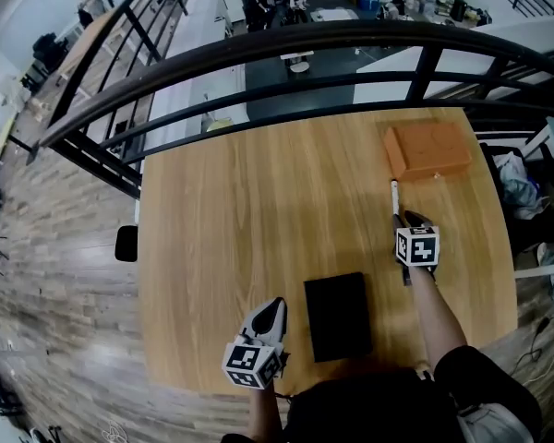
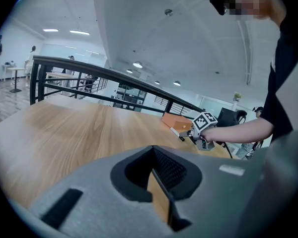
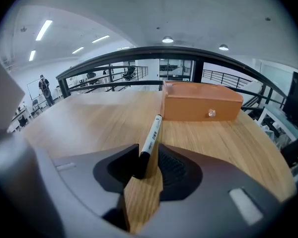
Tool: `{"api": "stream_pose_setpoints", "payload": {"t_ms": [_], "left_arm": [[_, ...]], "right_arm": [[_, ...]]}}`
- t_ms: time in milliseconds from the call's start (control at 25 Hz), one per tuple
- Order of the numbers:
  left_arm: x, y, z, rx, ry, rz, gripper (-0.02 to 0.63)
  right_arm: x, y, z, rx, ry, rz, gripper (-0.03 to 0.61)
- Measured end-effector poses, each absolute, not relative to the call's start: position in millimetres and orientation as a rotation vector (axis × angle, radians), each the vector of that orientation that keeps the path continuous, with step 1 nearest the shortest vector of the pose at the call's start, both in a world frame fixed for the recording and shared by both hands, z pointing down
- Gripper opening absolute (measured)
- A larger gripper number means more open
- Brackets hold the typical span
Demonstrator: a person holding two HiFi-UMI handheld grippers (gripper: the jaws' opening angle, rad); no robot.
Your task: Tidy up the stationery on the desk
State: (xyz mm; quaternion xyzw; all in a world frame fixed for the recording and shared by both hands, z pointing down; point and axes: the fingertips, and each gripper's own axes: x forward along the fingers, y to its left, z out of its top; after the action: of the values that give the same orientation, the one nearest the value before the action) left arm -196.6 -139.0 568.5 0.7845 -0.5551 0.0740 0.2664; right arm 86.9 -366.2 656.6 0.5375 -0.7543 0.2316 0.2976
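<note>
Your right gripper has its jaws apart, with the near, dark end of a white marker between them. In the right gripper view the marker leans close to the jaw on the left, and a strip of bare wood shows between it and the other jaw, so nothing is clamping it. That view does not settle whether the near end rests on the wood. The marker runs straight ahead from the jaws, and its far tip stops just short of the orange box, which lies closed near the far right corner of the desk. In the head view, your right gripper is at the right side of the desk with the marker reaching out from its tips toward the orange box. Your left gripper has its jaws together with nothing between them; only a thin sliver of wood shows through the slit. In the head view the left gripper is near the front edge of the desk, just left of a black notebook that lies flat and closed on the wood, apart from both grippers. A dark railing curves past the far edge of the desk.
</note>
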Motion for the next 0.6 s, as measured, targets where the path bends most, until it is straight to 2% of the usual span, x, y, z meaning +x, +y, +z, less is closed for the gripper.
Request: {"api": "stream_pose_setpoints", "payload": {"t_ms": [600], "left_arm": [[-206.6, -135.4, 568.0, 2.091, -1.525, 0.196, -0.002]], "right_arm": [[87.5, -368.3, 665.1, 1.467, -1.965, 0.675, 0.072]]}}
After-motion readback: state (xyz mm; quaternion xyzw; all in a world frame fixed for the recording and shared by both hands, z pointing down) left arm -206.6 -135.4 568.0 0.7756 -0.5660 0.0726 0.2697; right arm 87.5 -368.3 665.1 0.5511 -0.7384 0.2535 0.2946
